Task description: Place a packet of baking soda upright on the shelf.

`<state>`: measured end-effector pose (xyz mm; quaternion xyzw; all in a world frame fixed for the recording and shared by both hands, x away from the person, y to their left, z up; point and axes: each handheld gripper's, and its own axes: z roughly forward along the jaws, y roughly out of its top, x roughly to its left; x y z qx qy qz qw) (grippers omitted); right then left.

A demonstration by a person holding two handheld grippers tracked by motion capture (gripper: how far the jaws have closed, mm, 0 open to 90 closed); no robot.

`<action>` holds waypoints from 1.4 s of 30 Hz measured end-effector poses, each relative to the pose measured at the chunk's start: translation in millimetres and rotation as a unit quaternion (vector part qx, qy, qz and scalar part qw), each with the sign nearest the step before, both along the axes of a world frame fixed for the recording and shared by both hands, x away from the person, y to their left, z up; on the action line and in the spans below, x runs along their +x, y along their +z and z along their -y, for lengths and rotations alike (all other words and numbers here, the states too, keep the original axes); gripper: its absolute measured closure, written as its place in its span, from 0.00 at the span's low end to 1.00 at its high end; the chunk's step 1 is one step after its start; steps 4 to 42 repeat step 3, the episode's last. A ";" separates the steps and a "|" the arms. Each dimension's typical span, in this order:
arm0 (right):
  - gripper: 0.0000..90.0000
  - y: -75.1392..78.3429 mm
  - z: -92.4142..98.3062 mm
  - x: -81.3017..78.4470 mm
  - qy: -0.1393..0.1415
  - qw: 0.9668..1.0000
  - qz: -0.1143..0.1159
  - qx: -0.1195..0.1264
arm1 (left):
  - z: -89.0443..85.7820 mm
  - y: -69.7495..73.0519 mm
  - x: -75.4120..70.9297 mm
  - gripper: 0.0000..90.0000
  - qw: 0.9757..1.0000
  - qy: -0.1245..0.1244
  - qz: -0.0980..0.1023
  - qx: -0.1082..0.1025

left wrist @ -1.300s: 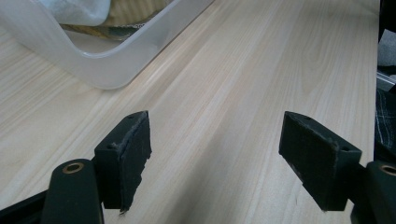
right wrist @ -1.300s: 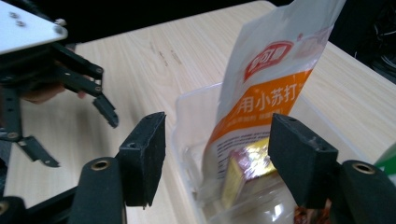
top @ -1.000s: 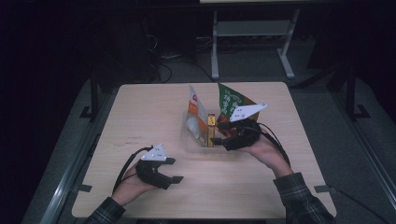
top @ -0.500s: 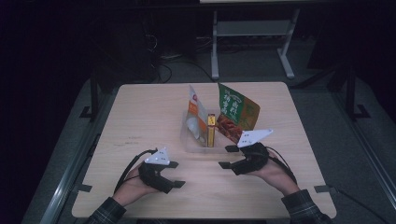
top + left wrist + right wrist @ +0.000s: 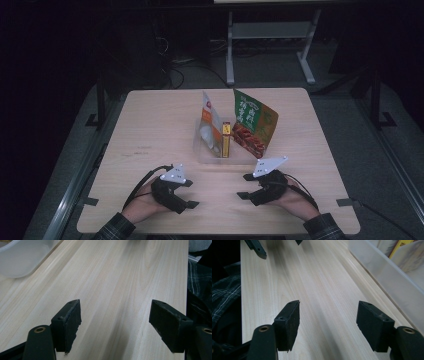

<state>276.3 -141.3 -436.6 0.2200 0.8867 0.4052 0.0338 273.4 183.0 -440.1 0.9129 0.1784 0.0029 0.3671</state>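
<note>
Resting low on the near edge of the desk (image 5: pixel 150 125), the left tongs (image 5: pixel 189 194) sit in the person's left hand with jaws spread wide and nothing between them, only bare wood ahead. Farther back, near the middle of the desk, a clear plastic bin (image 5: pixel 210 157) holds three things upright: a white and orange pouch (image 5: pixel 209 125) on the left, a slim yellow box (image 5: pixel 226 140) beside it, and a green snack bag (image 5: pixel 252 125) leaning on the right. Just in front of the bin, the right tongs (image 5: pixel 246 186) lie in the right hand, jaws likewise apart and empty, pointing toward the left tongs.
</note>
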 end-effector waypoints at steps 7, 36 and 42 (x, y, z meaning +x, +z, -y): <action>0.37 0.1 -0.9 -0.3 0.003 1.000 0.004 0.004 | 0.4 1.3 0.3 0.28 1.000 -0.004 0.002 0.002; 0.37 0.1 -0.9 -0.3 0.003 1.000 0.004 0.004 | 0.4 1.3 0.3 0.28 1.000 -0.004 0.002 0.002; 0.37 0.1 -0.9 -0.3 0.003 1.000 0.004 0.004 | 0.4 1.3 0.3 0.28 1.000 -0.004 0.002 0.002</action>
